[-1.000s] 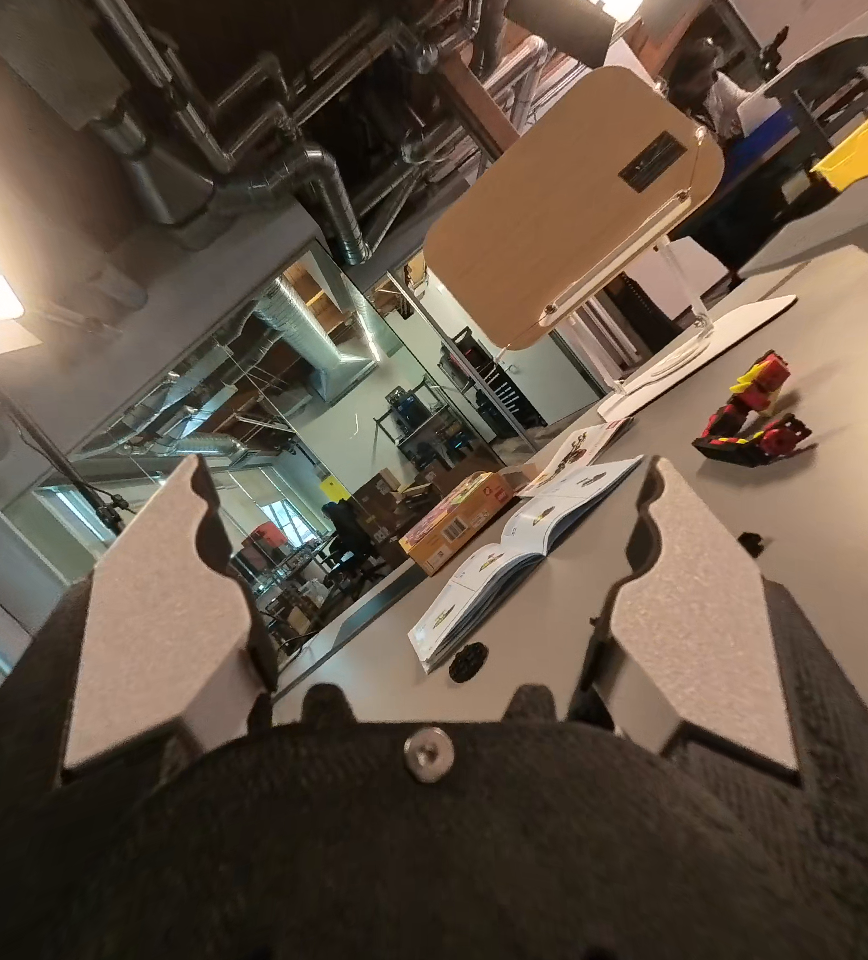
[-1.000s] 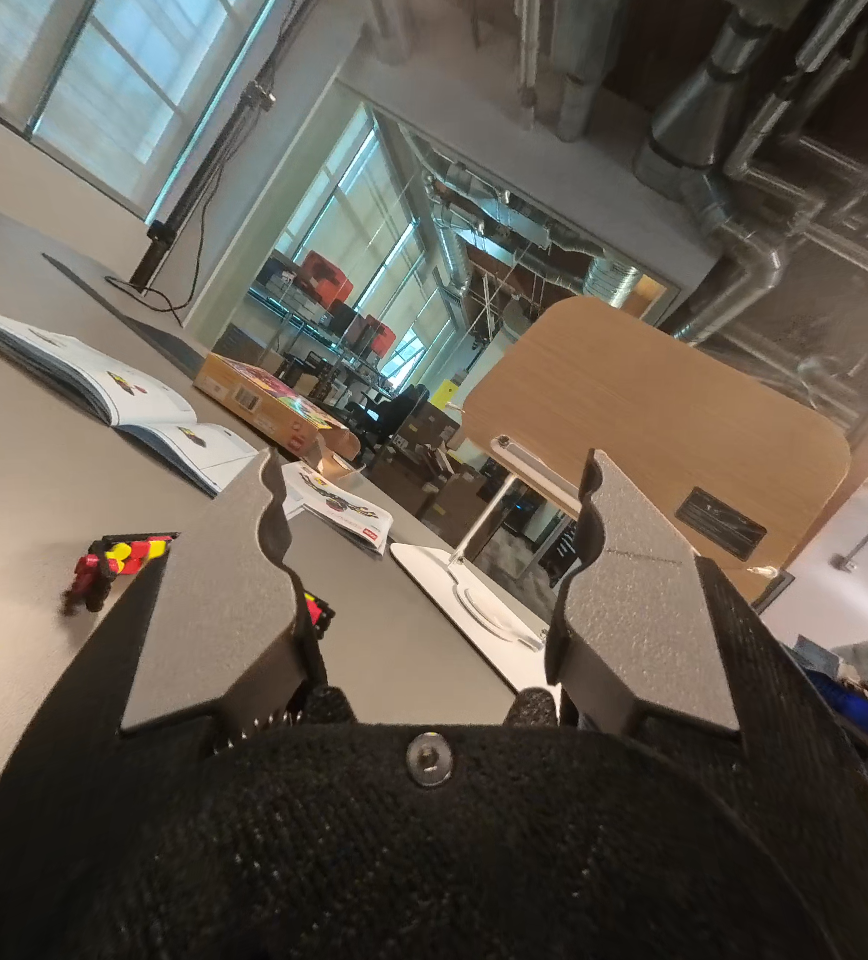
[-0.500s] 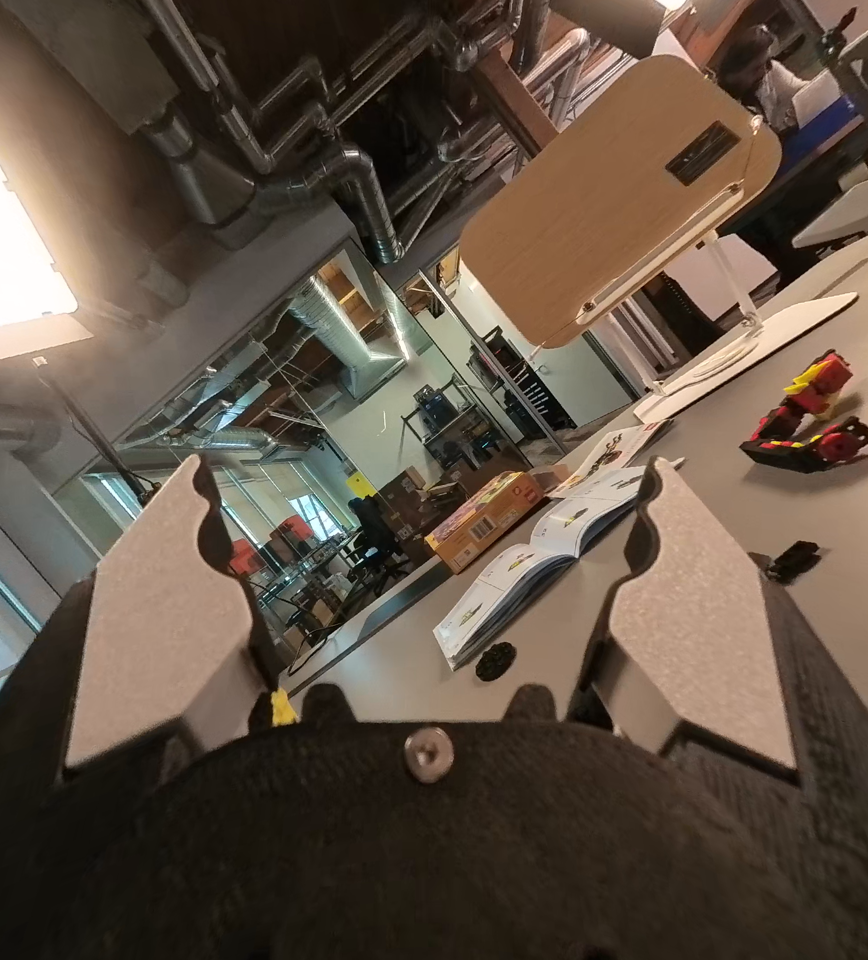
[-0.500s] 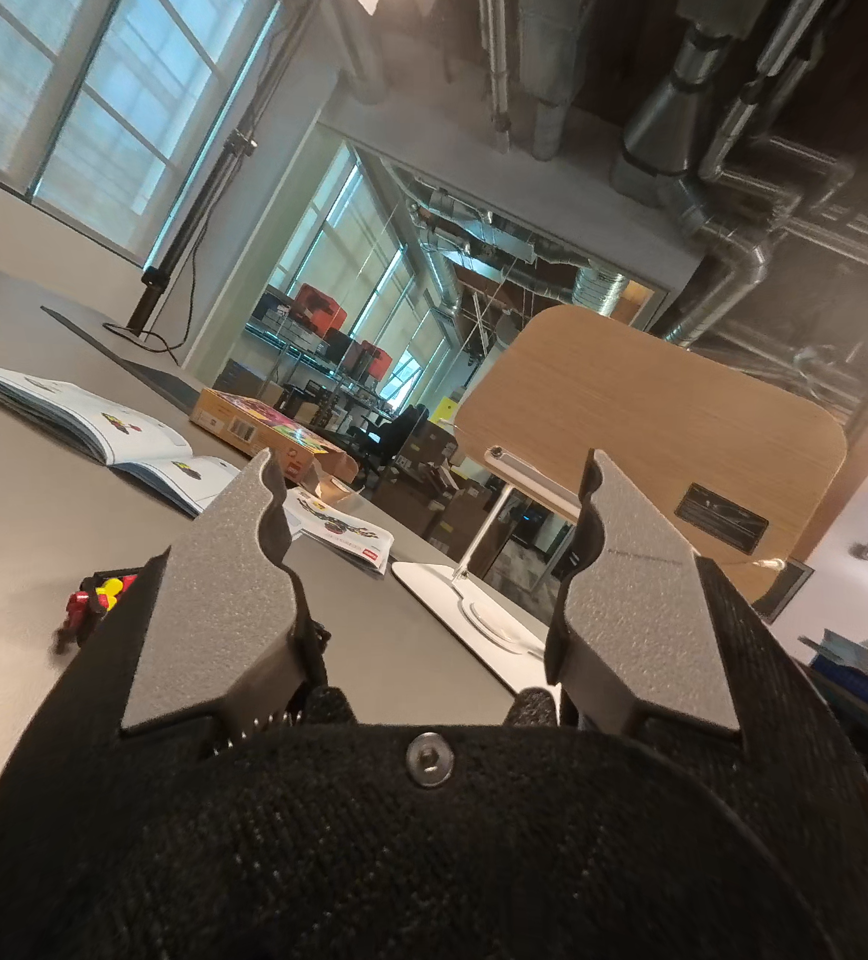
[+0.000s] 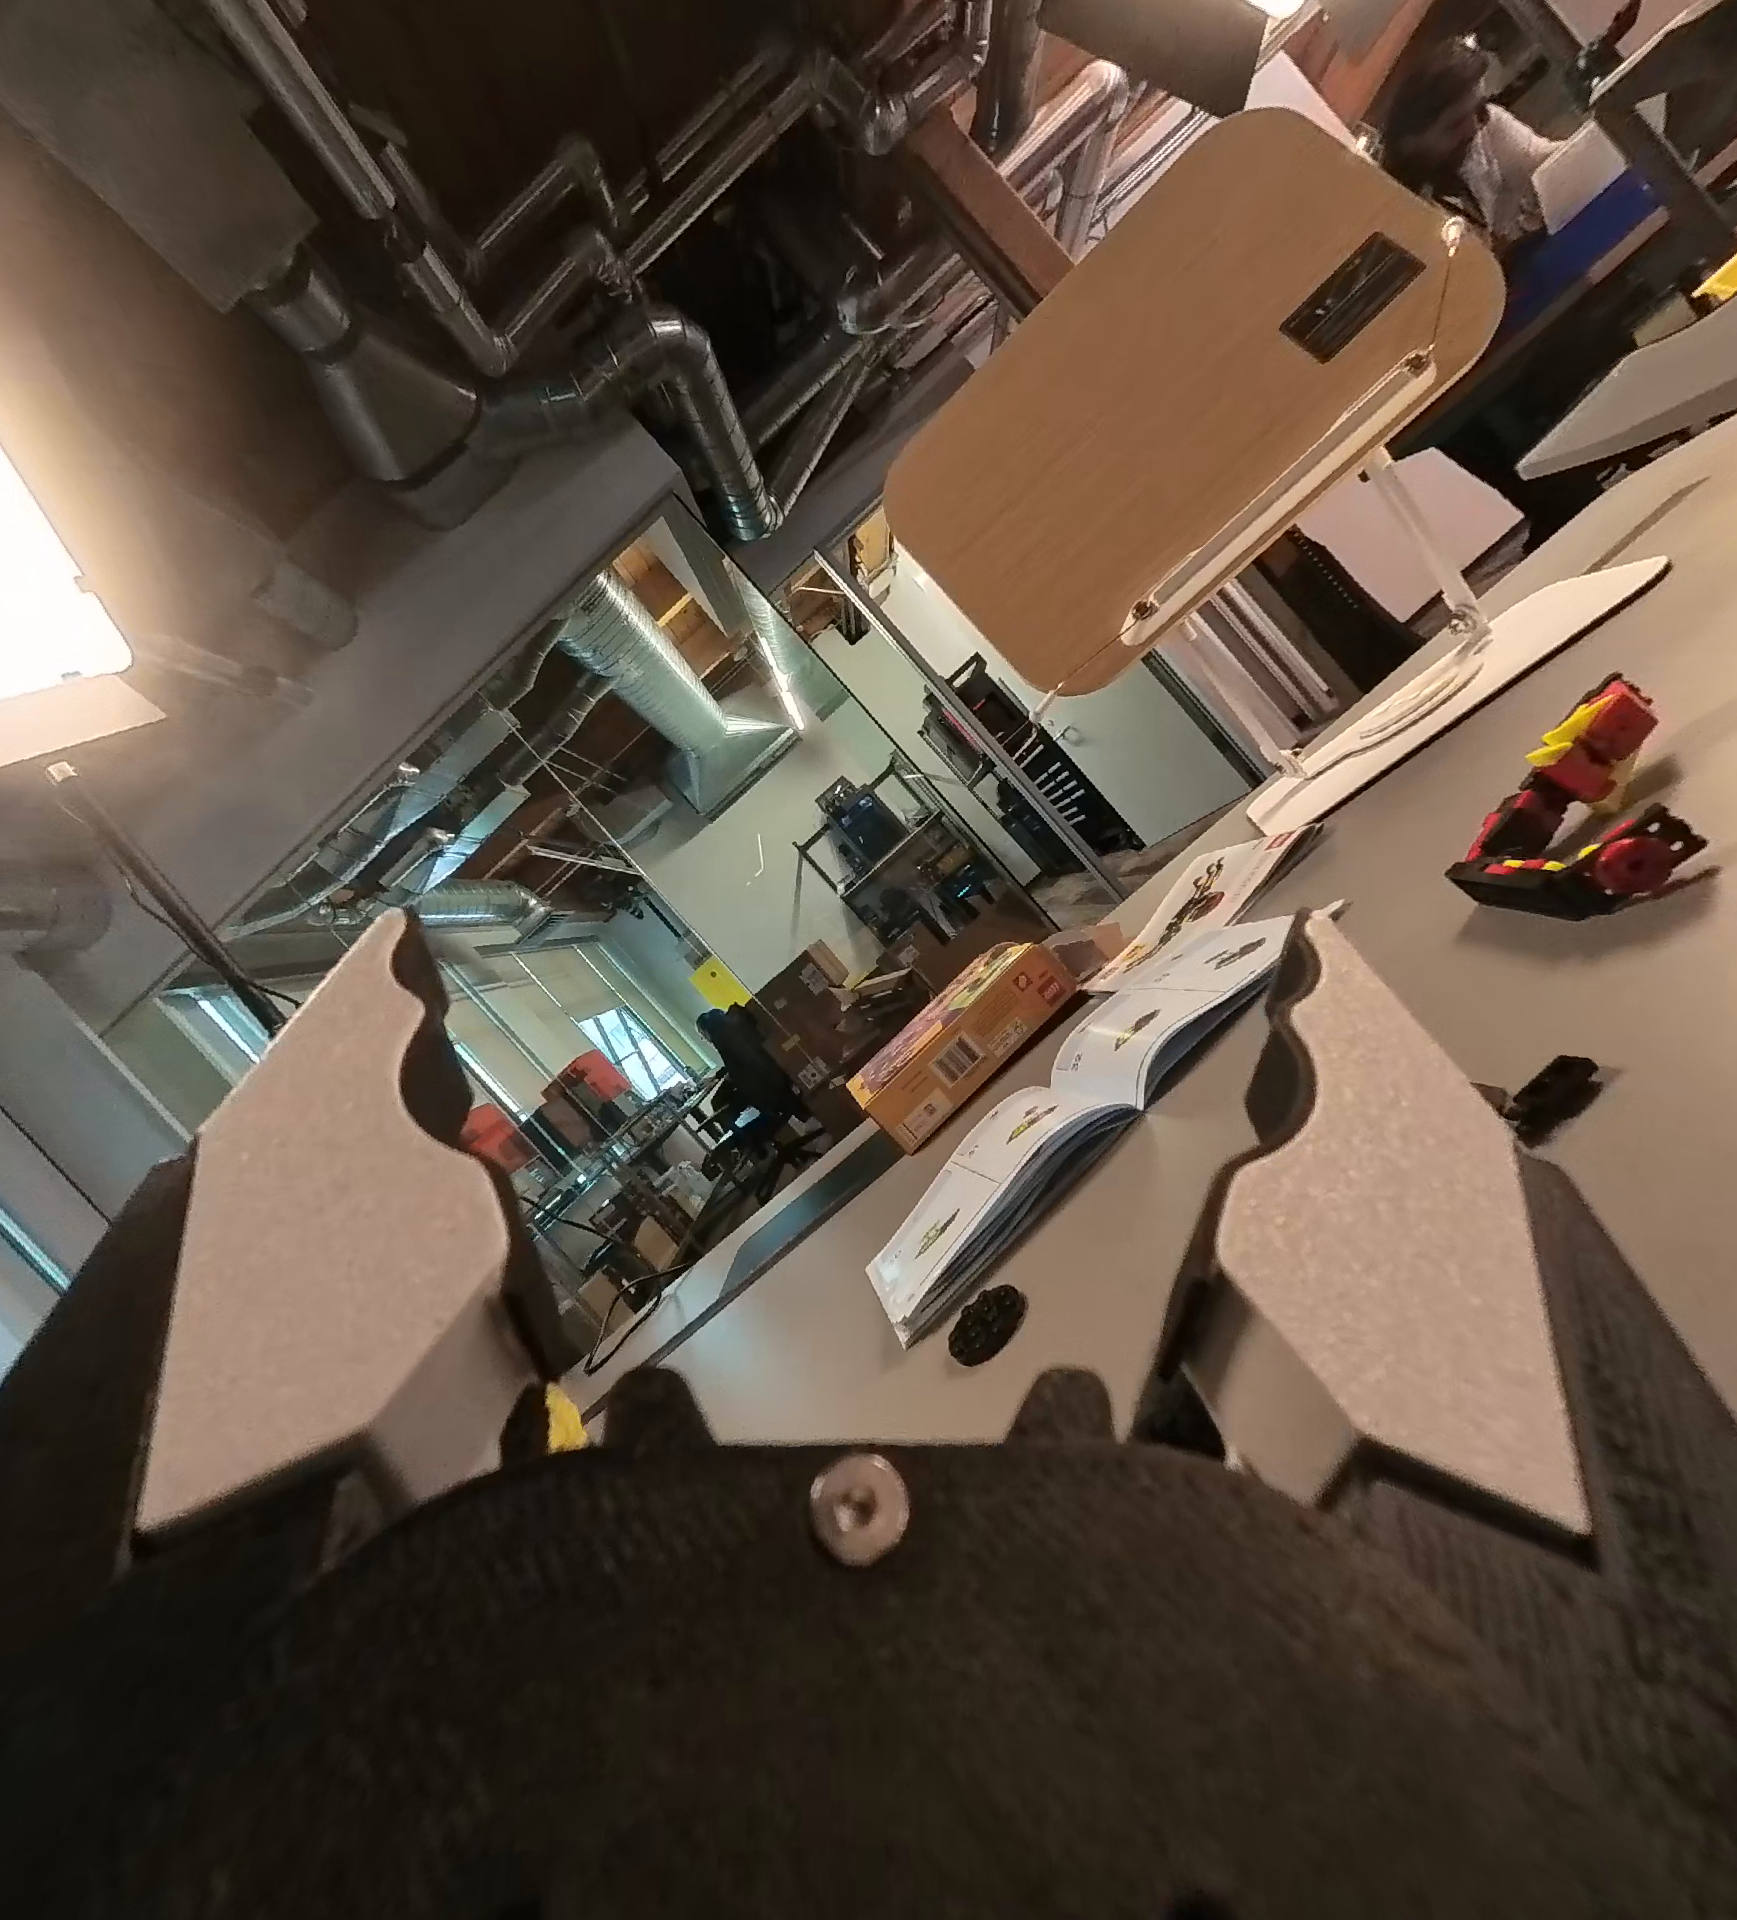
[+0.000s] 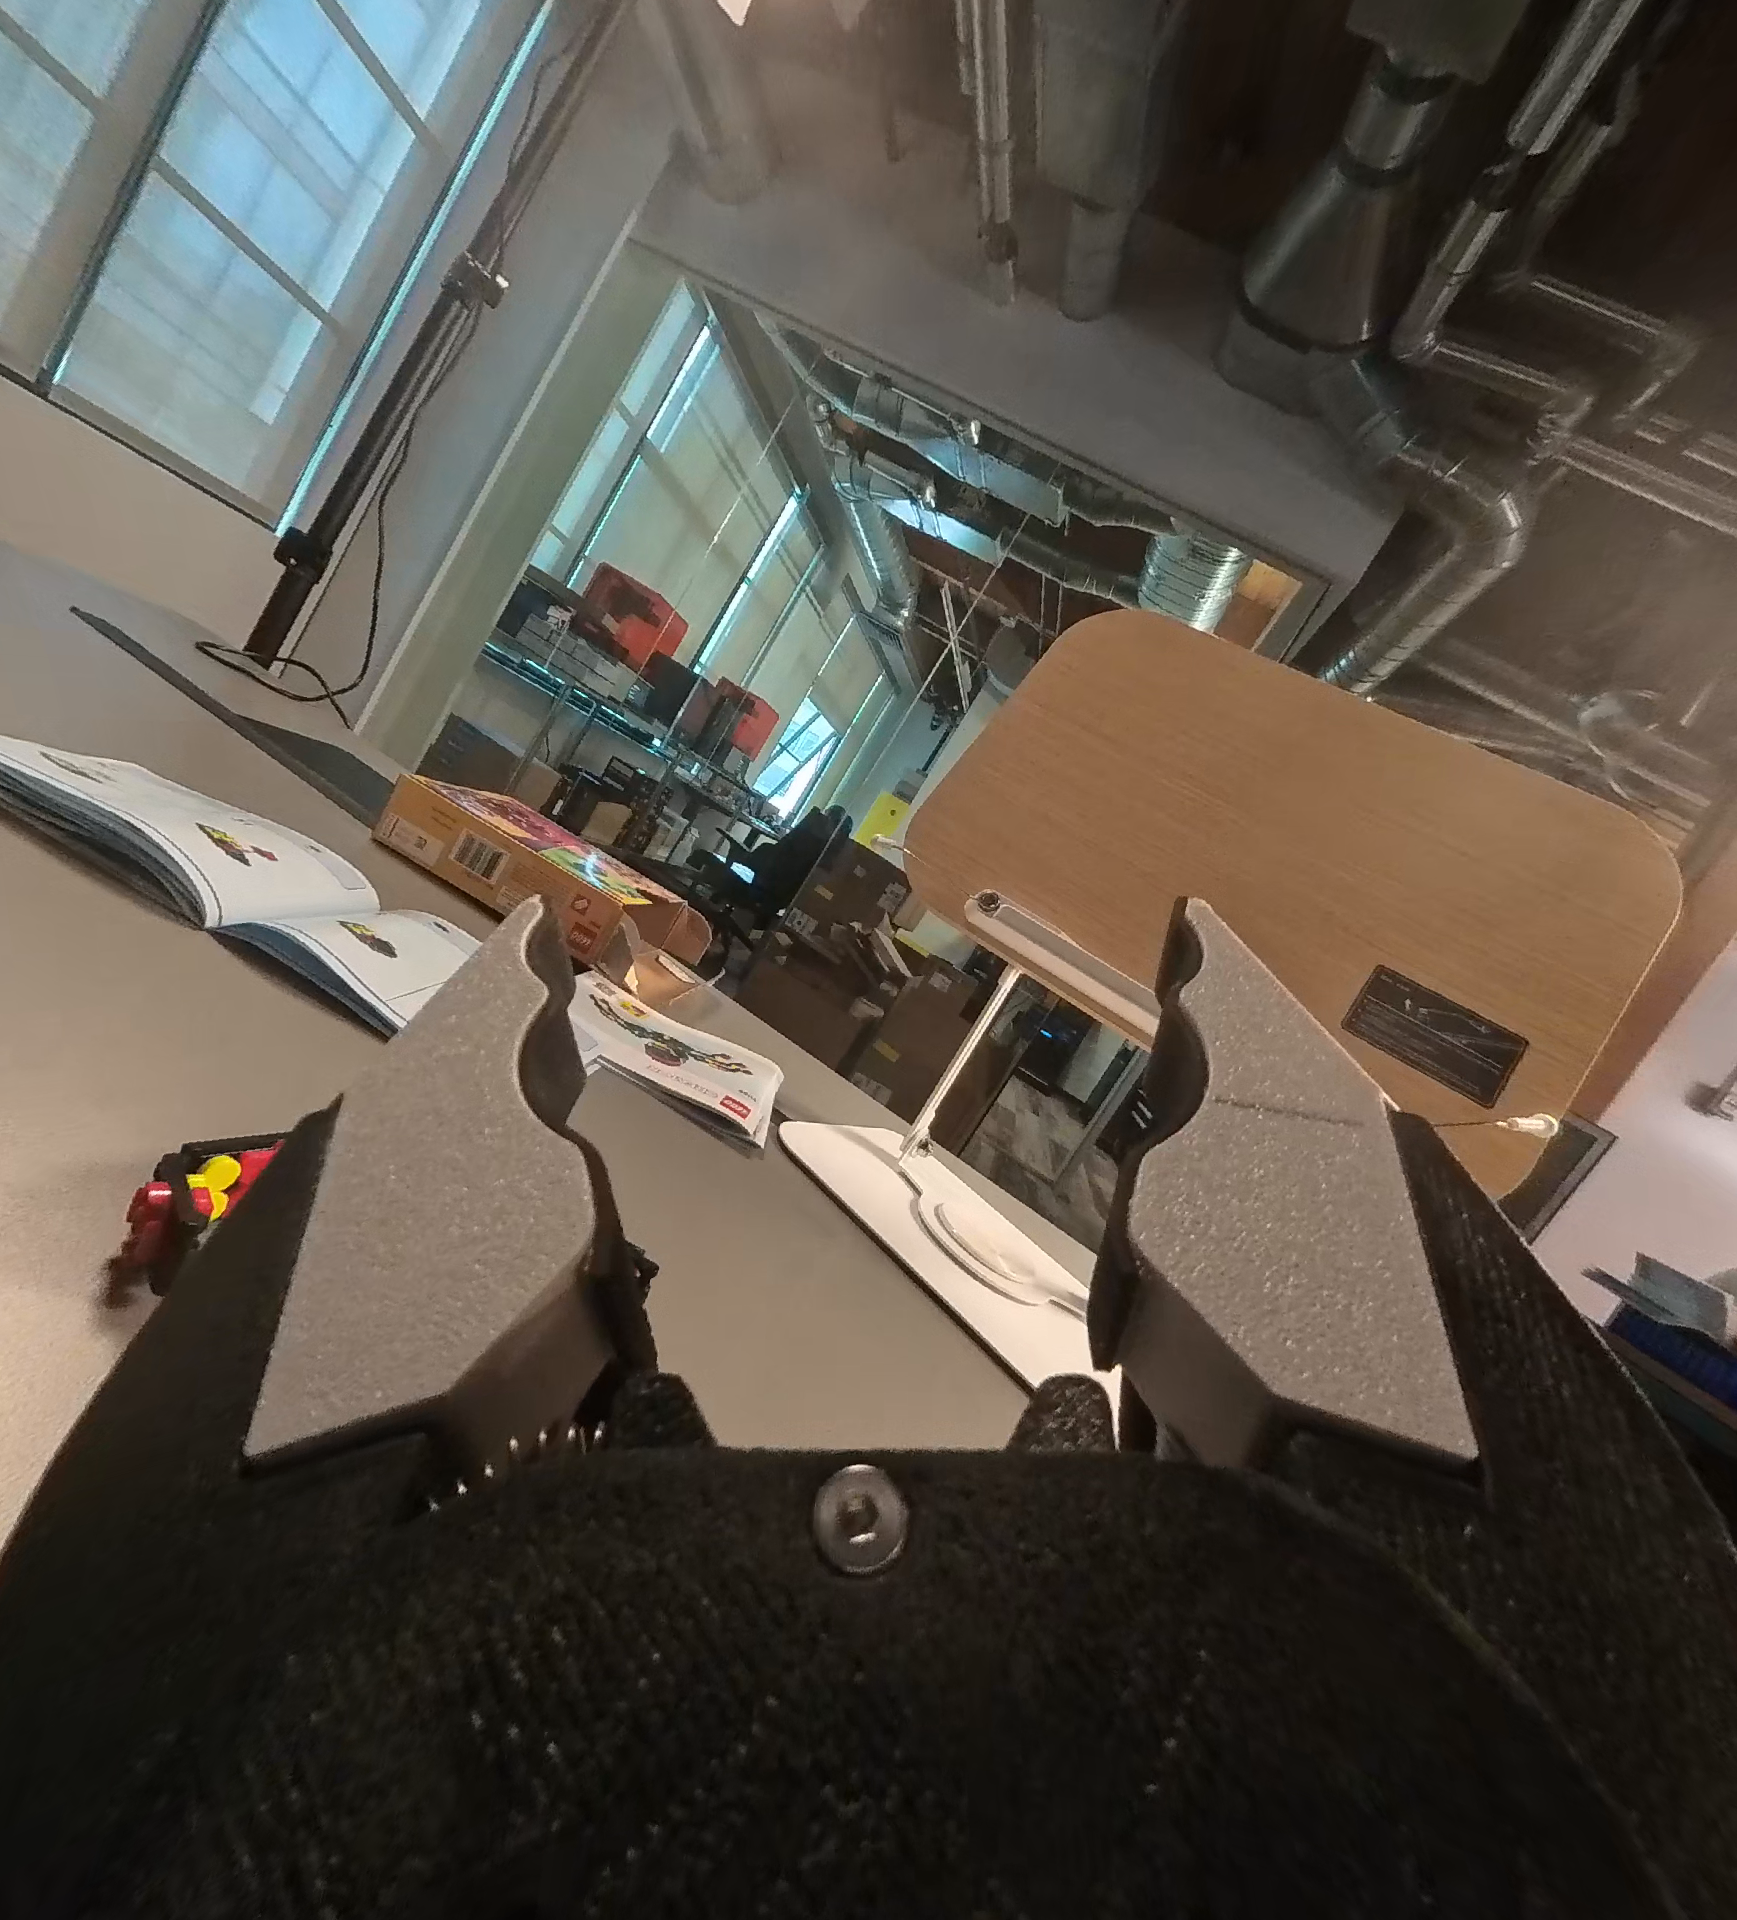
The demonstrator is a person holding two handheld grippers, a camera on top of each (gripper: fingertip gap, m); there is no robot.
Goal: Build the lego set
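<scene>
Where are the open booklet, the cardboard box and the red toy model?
open booklet point(image 5: 1103, 1112), left wrist view, on its open pages.
cardboard box point(image 5: 968, 1044), left wrist view, on its near side.
red toy model point(image 5: 1570, 831), left wrist view, on its body.

Left gripper point(image 5: 853, 1049): finger faces a pale grey, finely grained matt finish; the body behind them is black with a coarse, ridged, cloth-like texture, fixed by one bright metal screw. Right gripper point(image 6: 848, 1023): same grain, darker grey.

Table point(image 5: 1622, 1195): smooth matt grey surface with a faint sheen.

Open booklet point(image 5: 1082, 1117) on the table: thin paper, semi-gloss white pages. Box point(image 5: 957, 1044) just beyond the booklet: printed card, orange sides. Lego model point(image 5: 1570, 831), right of the booklet: glossy hard plastic, red, yellow and black. Round black piece point(image 5: 986, 1332) touching the booklet's near corner: plastic.

Board on a stand point(image 6: 1290, 894): wood-grain veneer, satin; white smooth base.

Ceiling ducts point(image 5: 682, 416): ribbed bare metal, dull silver.
</scene>
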